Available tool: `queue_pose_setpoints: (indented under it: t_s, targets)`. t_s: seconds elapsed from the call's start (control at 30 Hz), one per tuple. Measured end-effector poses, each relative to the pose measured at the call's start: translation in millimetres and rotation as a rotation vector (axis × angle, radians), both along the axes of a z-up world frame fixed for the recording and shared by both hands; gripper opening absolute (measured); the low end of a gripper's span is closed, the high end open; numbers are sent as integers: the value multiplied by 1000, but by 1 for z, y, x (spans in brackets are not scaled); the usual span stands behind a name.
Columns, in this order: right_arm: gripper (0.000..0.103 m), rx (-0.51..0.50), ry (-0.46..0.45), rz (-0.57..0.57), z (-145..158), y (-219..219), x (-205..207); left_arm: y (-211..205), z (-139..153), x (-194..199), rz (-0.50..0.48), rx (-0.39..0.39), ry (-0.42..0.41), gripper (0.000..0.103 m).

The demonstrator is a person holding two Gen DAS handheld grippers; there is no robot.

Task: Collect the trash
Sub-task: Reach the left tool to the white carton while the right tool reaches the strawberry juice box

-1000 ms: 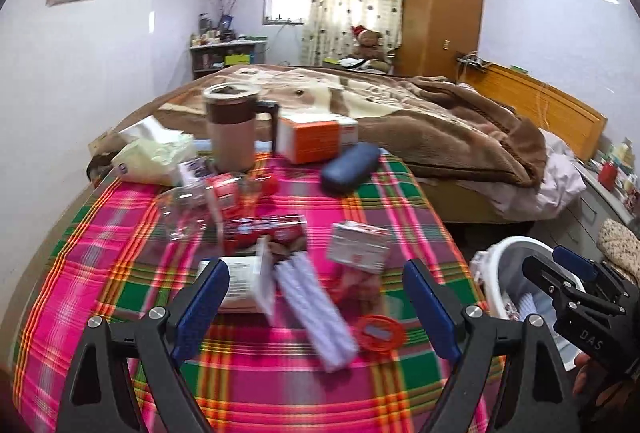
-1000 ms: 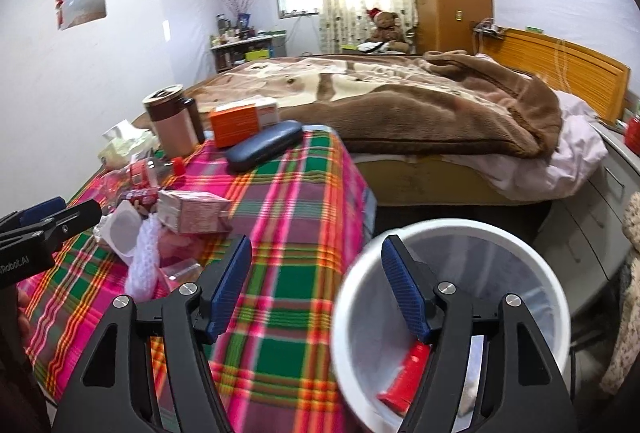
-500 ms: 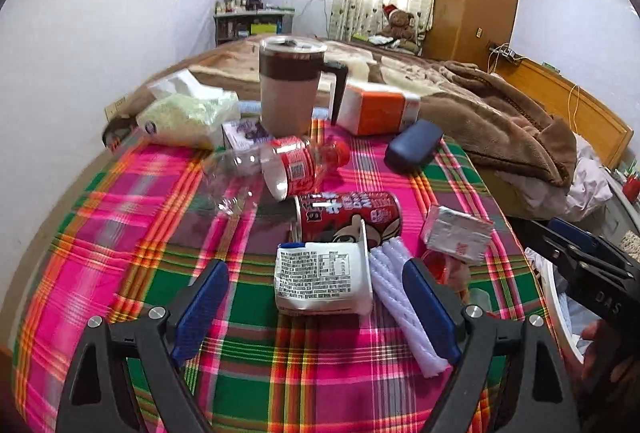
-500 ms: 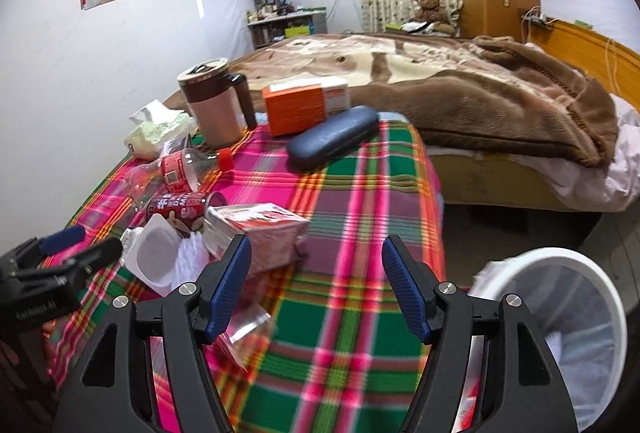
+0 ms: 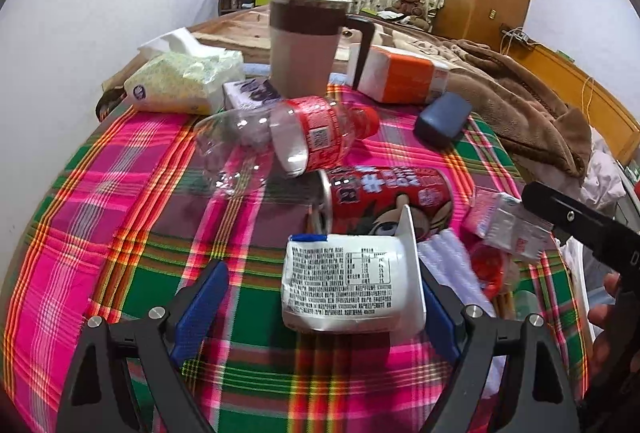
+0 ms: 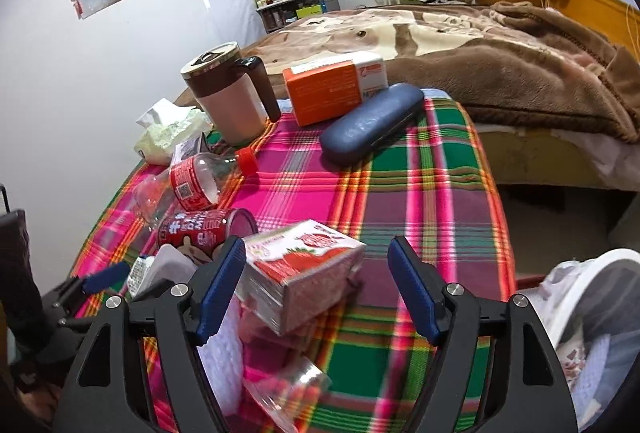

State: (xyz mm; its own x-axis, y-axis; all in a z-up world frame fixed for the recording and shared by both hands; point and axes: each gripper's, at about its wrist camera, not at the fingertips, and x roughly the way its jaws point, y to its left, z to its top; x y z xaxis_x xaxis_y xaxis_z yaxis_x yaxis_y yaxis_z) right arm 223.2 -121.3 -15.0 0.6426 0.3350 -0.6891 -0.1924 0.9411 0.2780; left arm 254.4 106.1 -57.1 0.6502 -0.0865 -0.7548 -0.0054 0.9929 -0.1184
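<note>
Trash lies on the plaid tablecloth (image 5: 100, 225). A white plastic cup with a printed label (image 5: 348, 283) lies on its side between the fingers of my open left gripper (image 5: 320, 307). Behind it lie a red drink can (image 5: 384, 193) and a clear bottle with a red label (image 5: 288, 137). My open right gripper (image 6: 316, 289) straddles a strawberry carton (image 6: 300, 269), which also shows in the left wrist view (image 5: 504, 221). A white ribbed sleeve (image 6: 224, 365) and a clear wrapper (image 6: 292, 389) lie under it. The white trash bin (image 6: 580, 305) stands at the right.
At the table's far side stand a brown-lidded mug (image 5: 304, 41), an orange box (image 5: 400, 77), a blue glasses case (image 6: 372, 121) and a tissue pack (image 5: 184, 81). A bed with a brown blanket (image 6: 520, 45) lies beyond. A white wall is on the left.
Both grippers have moved forward over the table. The left now has the white cup between its fingers. The right swung from above the bin to the strawberry carton.
</note>
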Motion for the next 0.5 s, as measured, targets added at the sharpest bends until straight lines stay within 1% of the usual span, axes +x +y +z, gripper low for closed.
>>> queue_pose_setpoints:
  t_s: [0.17, 0.27, 0.33, 0.37, 0.43, 0.5]
  targets:
    - [75, -19, 9, -1, 2, 13, 7, 10, -4, 3, 17, 8, 8, 89]
    - [75, -14, 35, 13, -2, 19, 10, 16, -5, 4, 31, 5, 8, 89]
    - [75, -48, 47, 8, -6, 24, 10, 19, -6, 6, 38, -4, 12, 89]
    - [75, -89, 52, 1, -8, 27, 9, 21, -7, 6, 43, -4, 14, 89]
    - [79, -115, 48, -6, -8, 27, 8, 22, -7, 6, 53, 1, 19, 89]
    - [80, -147, 56, -16, -7, 26, 5, 23, -8, 6, 55, -1, 22, 89]
